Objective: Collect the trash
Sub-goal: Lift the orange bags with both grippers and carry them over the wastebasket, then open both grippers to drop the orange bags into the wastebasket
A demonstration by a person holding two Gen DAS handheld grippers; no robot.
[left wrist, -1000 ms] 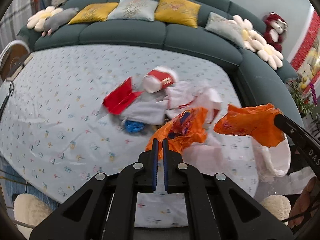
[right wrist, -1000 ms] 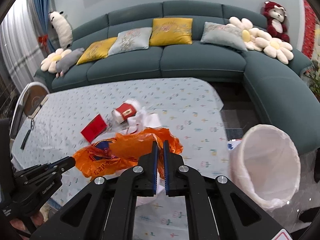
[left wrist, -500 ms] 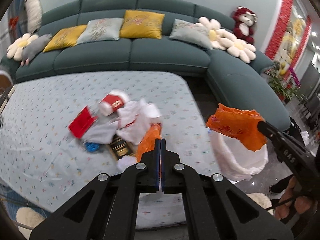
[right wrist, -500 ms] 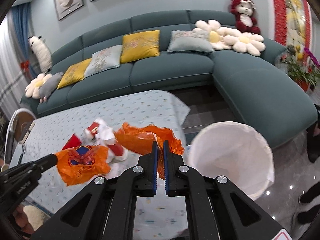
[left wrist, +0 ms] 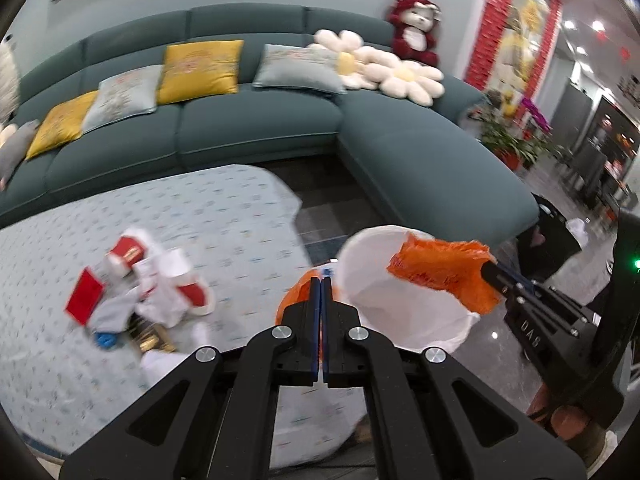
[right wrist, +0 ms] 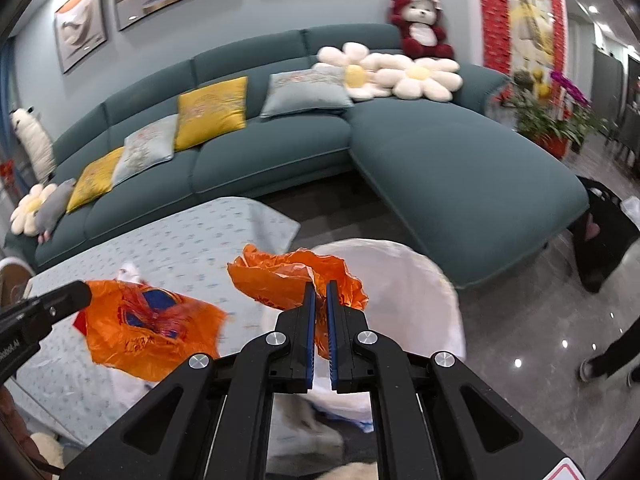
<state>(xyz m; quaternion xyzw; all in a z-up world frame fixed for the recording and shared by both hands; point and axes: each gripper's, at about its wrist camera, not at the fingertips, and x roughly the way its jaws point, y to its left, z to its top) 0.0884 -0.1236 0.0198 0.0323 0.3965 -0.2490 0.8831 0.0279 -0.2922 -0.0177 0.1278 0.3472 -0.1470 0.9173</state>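
Both claws, left claw [left wrist: 321, 280] and right claw [right wrist: 319, 284], clenched on crinkly orange plastic bag [right wrist: 280, 280], above round white-lined bin [right wrist: 416, 280].

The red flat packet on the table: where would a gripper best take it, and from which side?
Take the red flat packet by its free left edge, coming from the bare tablecloth side. It lies flat and thin, and its right edge runs into the white wrappers, so jaws closing across the exposed edge would probably catch nothing else. Motion blur hides its exact outline.
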